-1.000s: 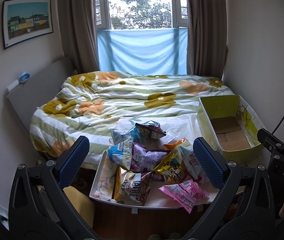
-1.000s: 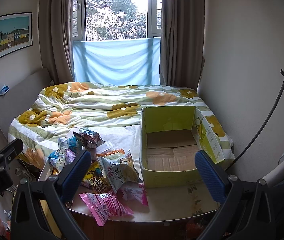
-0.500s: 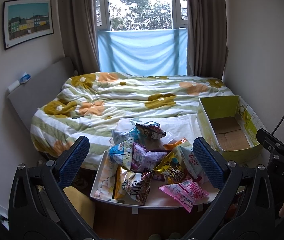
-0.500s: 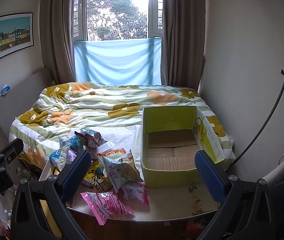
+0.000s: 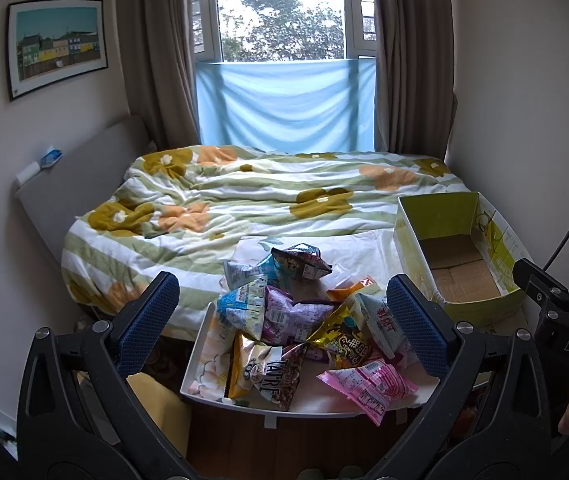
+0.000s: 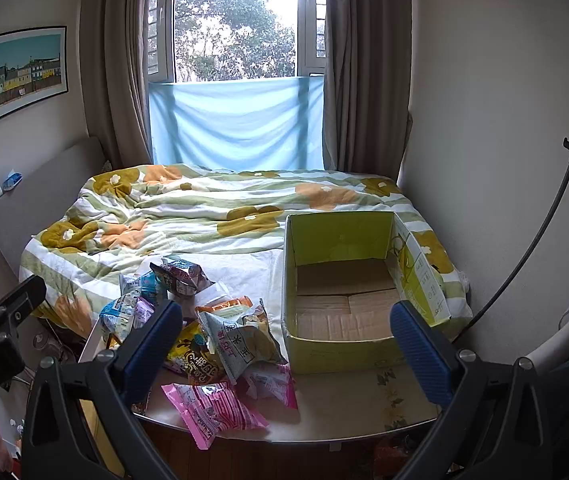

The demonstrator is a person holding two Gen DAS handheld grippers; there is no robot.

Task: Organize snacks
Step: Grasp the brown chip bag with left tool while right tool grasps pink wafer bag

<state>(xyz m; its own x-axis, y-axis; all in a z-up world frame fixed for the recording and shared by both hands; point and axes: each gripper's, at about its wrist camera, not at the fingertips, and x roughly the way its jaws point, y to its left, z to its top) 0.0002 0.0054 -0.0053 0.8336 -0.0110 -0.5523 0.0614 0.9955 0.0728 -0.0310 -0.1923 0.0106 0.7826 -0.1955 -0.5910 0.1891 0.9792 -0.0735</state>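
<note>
light: daylight from window (image 5: 280, 12), glass overexposed; room dimmer | distortion: fisheye, edges bowed, corners black | focus: sharp

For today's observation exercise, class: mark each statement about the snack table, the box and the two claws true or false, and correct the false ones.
1. The cardboard box already holds snacks. False: only its bare bottom shows.
2. The left claw is open and holds nothing. True.
3. The pink snack bag lies at the table's near edge. True.
4. The right claw grips a bag. False: it is open and holds nothing.
5. The snack pile lies on the bed. False: it lies on the table.
</note>
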